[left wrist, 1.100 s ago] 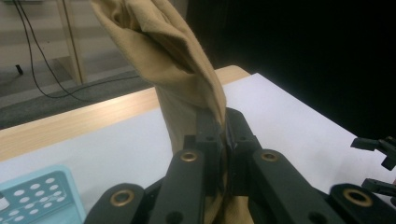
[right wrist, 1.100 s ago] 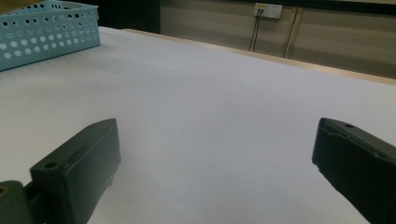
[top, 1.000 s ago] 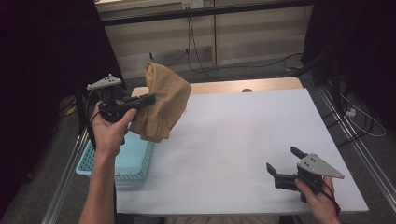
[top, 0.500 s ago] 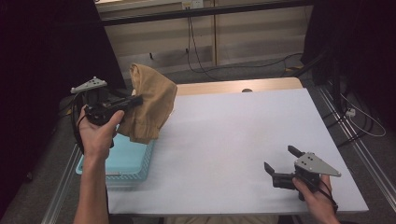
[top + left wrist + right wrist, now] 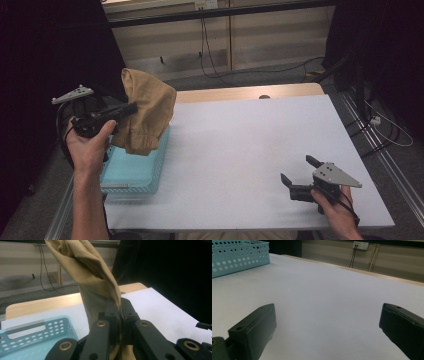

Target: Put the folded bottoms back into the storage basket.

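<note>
A tan cloth [image 5: 145, 107] hangs in the air above the light blue perforated basket [image 5: 132, 172] at the table's left edge. My left gripper [image 5: 131, 107] is shut on a fold of it; in the left gripper view the two black jaws pinch the tan cloth [image 5: 93, 277] between them at my left gripper [image 5: 119, 308]. At the front right of the table my right gripper [image 5: 300, 170] rests low on the white sheet, jaws wide apart. In the right gripper view, nothing lies between the jaws of my right gripper [image 5: 327, 322].
The white sheet [image 5: 250, 155] covers most of the wooden table [image 5: 240, 92]. The basket [image 5: 237, 257] stands far off at the upper left of the right gripper view. Cables run on the floor behind the table and at its right.
My left hand has carried the tan cloth leftward, from over the table's edge to above the basket. The right gripper has stayed where it was.
</note>
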A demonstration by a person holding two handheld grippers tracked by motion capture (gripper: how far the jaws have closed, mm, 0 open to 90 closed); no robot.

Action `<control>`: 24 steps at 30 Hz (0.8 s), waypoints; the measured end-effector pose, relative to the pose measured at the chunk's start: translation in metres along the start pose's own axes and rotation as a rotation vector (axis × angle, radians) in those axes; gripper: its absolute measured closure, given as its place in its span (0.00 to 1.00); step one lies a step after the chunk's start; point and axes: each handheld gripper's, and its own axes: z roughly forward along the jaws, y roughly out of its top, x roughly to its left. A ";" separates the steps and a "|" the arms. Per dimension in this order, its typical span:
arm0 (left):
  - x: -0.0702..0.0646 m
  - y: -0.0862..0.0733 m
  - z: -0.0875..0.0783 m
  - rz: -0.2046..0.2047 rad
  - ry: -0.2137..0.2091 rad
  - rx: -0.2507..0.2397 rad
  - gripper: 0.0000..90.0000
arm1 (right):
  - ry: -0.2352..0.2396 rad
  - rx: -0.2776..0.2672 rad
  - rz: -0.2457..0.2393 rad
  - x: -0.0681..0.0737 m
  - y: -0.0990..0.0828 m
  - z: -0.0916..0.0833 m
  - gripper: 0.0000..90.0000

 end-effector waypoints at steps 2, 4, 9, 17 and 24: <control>0.003 0.000 -0.004 -0.006 0.002 -0.007 0.96 | -0.001 -0.001 -0.001 0.000 0.000 0.000 0.01; 0.006 -0.001 -0.008 -0.010 0.007 -0.009 0.96 | -0.005 -0.001 0.000 0.000 0.000 -0.001 0.01; 0.012 -0.003 -0.013 -0.023 0.027 -0.013 0.96 | -0.004 -0.002 0.000 -0.001 0.000 -0.001 0.01; 0.020 -0.007 -0.011 -0.038 0.055 0.006 0.96 | -0.003 -0.002 0.000 -0.001 0.000 -0.001 0.01; 0.026 -0.010 -0.008 -0.053 0.065 0.022 0.96 | -0.001 -0.002 -0.002 0.000 0.000 -0.001 0.01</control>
